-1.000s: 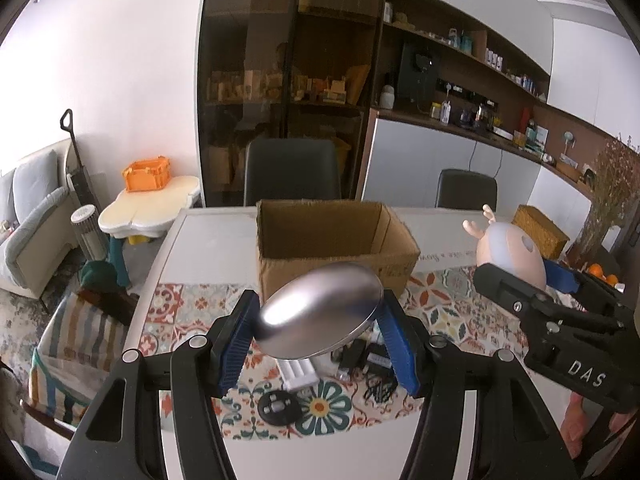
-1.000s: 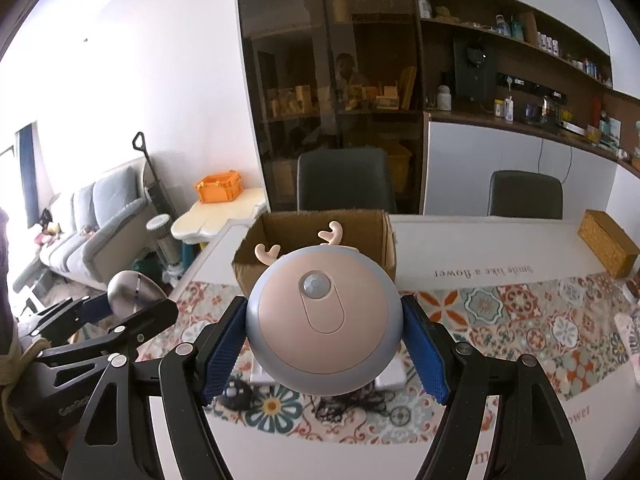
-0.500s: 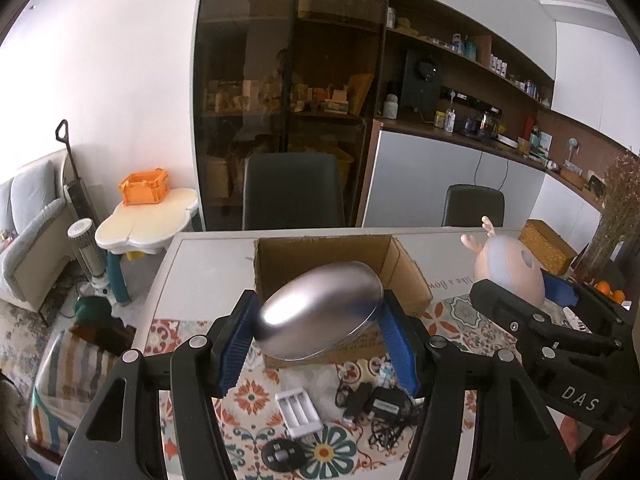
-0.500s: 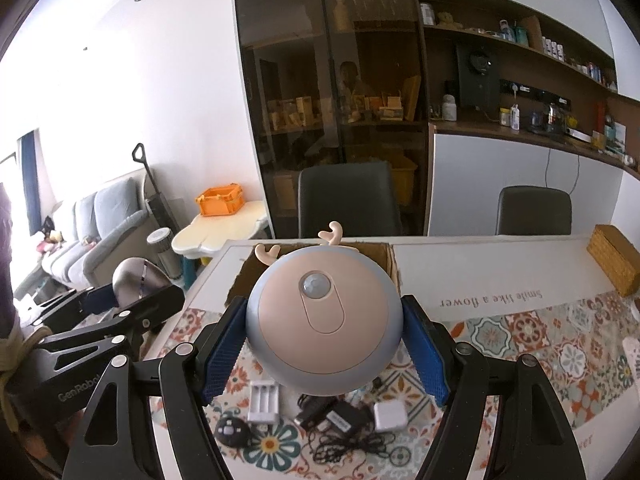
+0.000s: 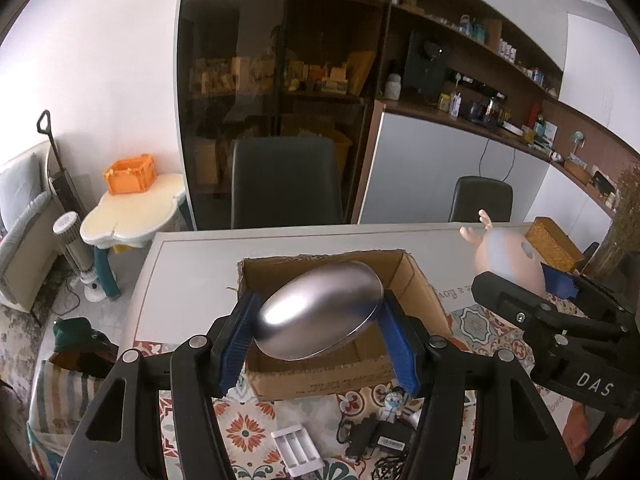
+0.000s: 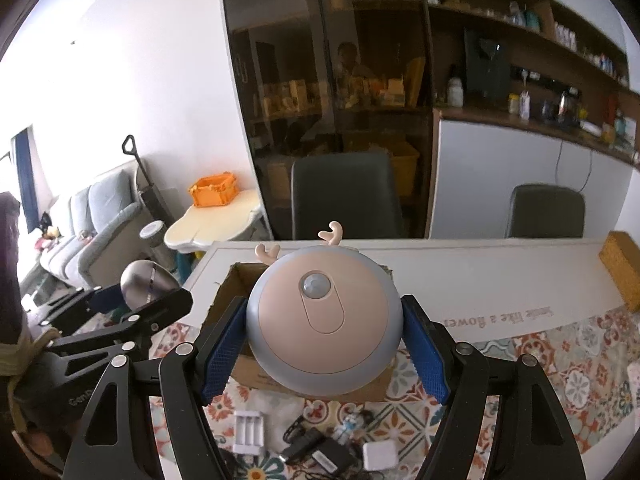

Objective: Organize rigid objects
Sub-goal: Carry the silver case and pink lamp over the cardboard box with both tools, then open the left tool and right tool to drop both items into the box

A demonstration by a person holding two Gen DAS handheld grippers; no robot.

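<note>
My left gripper (image 5: 318, 334) is shut on a silver oval metal case (image 5: 320, 316) and holds it above the open cardboard box (image 5: 420, 292). My right gripper (image 6: 324, 354) is shut on a round pink and grey night light with antlers (image 6: 324, 320), held above the same box (image 6: 224, 300). The night light also shows at the right in the left wrist view (image 5: 508, 260). The silver case shows at the left in the right wrist view (image 6: 146, 280). Each gripper appears in the other's view.
On the patterned mat below lie a white battery holder (image 6: 248, 428), black chargers and cables (image 6: 316, 448), a white adapter (image 6: 378, 456) and a small figurine (image 5: 394, 398). A wicker box (image 6: 622, 276) sits at the table's right. Dark chairs (image 5: 286, 184) stand behind the table.
Both grippers have risen and moved forward with their objects, from over the loose items on the mat to above the cardboard box. Both grips are unchanged.
</note>
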